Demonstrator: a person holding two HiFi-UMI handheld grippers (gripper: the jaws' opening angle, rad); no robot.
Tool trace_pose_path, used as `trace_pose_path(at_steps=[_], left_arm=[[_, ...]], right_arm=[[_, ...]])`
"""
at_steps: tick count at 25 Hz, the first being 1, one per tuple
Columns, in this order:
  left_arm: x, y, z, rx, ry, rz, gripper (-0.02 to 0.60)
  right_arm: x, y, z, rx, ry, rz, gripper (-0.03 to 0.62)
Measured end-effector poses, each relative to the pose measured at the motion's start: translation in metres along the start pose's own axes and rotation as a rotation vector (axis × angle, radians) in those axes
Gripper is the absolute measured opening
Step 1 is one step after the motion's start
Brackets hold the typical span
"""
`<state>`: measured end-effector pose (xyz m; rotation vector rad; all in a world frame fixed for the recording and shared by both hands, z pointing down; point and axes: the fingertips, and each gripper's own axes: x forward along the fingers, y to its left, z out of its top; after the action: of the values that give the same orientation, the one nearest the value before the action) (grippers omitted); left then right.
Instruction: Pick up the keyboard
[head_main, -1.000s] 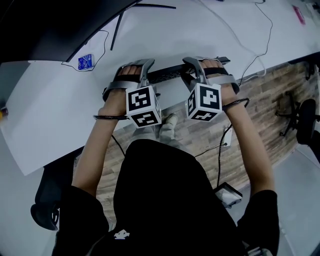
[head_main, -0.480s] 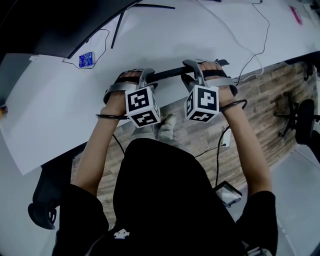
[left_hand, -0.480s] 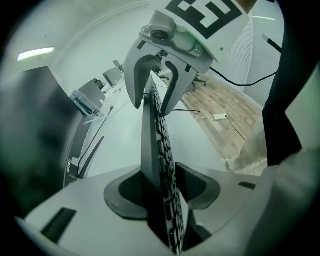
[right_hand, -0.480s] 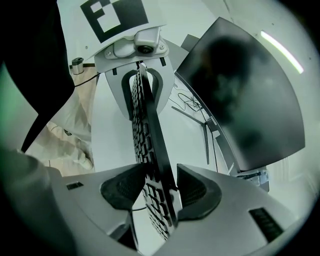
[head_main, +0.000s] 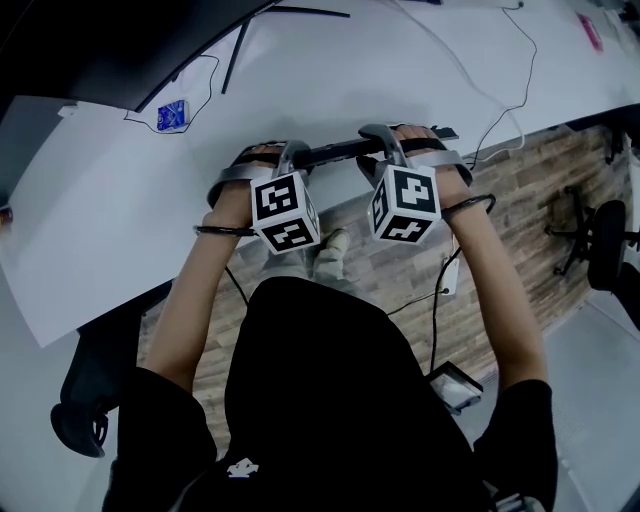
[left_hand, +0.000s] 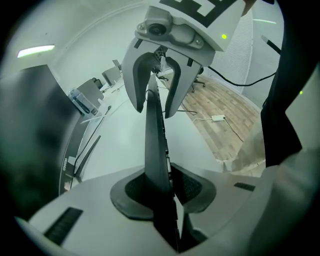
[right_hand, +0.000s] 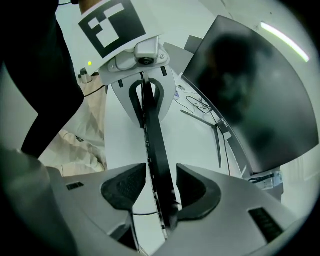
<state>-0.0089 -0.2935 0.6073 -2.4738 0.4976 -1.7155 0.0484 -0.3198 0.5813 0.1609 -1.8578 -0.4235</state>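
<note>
The dark keyboard (head_main: 335, 152) stands on its long edge above the white desk (head_main: 400, 70), a thin bar between my two hands. My left gripper (head_main: 290, 152) holds its left end. In the left gripper view the jaws are closing and both pads (left_hand: 134, 189) press on the keyboard (left_hand: 154, 135), so the left gripper (left_hand: 162, 187) is shut on it. My right gripper (head_main: 385, 140) straddles the other end. In the right gripper view the keyboard (right_hand: 152, 135) runs between the closing jaws of the right gripper (right_hand: 160, 192), against the right pad (right_hand: 197, 192); a gap shows at the left pad.
A dark monitor (right_hand: 250, 90) and its thin stand legs (head_main: 240, 50) are at the desk's far left. Cables (head_main: 500, 60) and a small blue card (head_main: 172, 122) lie on the desk. Wood floor (head_main: 520, 200) and an office chair (head_main: 610, 240) are to the right.
The keyboard went from lying flat under the grippers to standing on edge as a thin bar. Both hands shifted slightly away from the desk's near edge.
</note>
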Motion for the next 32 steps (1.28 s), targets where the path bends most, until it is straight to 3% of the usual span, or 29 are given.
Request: trace_pose_path(at_steps=[8,12,23,27,32], left_arm=[[0.0,-0.001,0.002,0.005,-0.003,-0.007,0.087],[0.002,-0.002,0.001,0.005,0.003,-0.006,0.084],[0.003,-0.002,-0.001,0.01,0.011,-0.002,0.084],[0.002,-0.001,-0.001,-0.009,0.004,-0.012,0.084],[0.001,-0.001,0.0,-0.022,-0.005,-0.01,0.086]], right_arm=[[0.025,0.012,0.013,-0.059,0.064,0.179,0.192],[0.039,0.02,0.013,-0.093,0.109,0.23,0.192],[0.055,0.031,0.011,-0.117,0.176,0.256,0.187],[0.056,0.028,0.009,-0.151,0.194,0.194,0.091],[0.055,0.024,0.009,-0.141,0.186,0.158,0.075]])
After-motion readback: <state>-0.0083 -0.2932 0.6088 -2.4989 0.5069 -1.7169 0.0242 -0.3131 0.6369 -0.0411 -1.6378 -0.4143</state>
